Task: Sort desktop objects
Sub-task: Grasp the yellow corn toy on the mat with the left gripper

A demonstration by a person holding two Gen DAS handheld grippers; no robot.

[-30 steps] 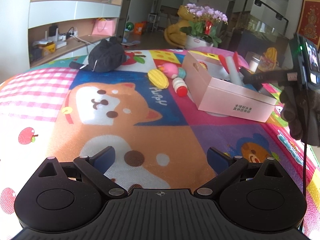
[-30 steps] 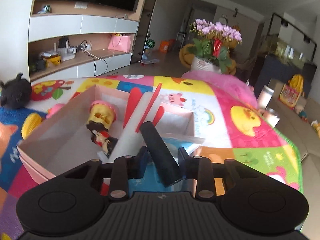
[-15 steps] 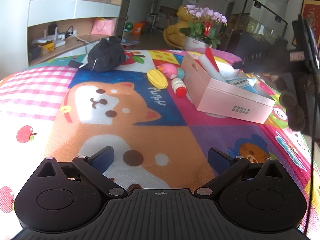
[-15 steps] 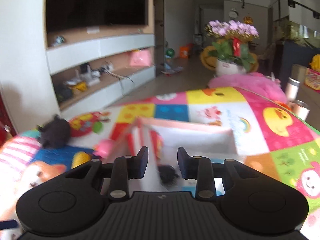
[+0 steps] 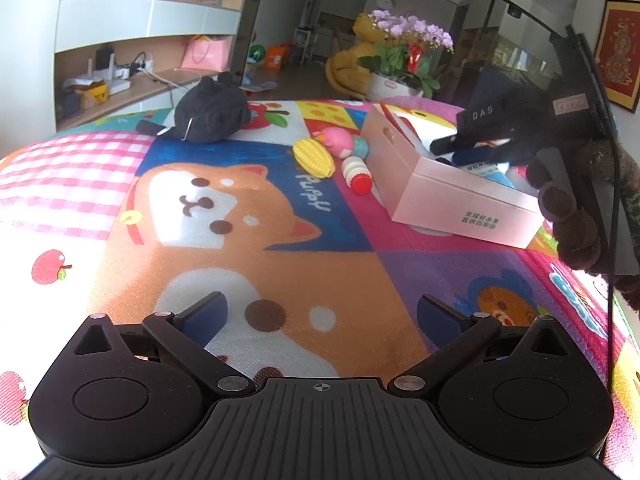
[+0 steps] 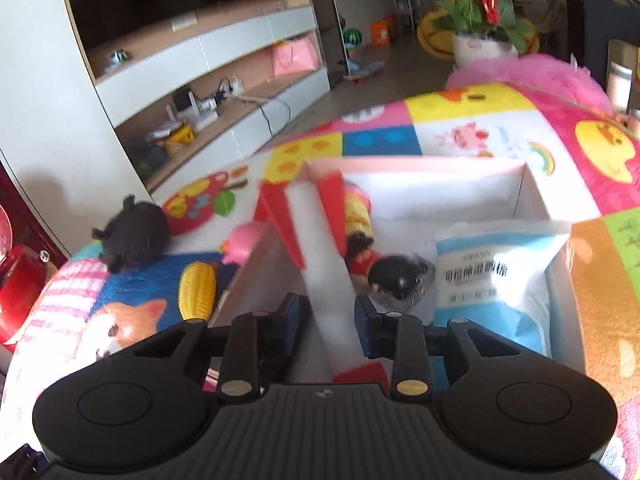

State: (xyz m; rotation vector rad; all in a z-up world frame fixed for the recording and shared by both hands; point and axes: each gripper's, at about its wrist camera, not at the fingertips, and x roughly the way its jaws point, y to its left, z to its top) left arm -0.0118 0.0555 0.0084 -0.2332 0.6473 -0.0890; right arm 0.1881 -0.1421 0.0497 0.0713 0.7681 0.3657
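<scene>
The right gripper point(image 6: 329, 320) hung over the pink box point(image 5: 460, 184), jaws slightly apart and empty; the left gripper point(image 5: 320, 316) stood wide, empty; the corn toy point(image 5: 314, 158), beside the box, risked being knocked away.

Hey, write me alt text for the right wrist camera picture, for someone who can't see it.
The right hand-held gripper hovers empty, jaws slightly apart, over an open pink box on a colourful cartoon play mat. Inside lie a small doll, a blue-and-white packet and a red-and-white item; a yellow corn toy and black plush lie outside, left.
</scene>
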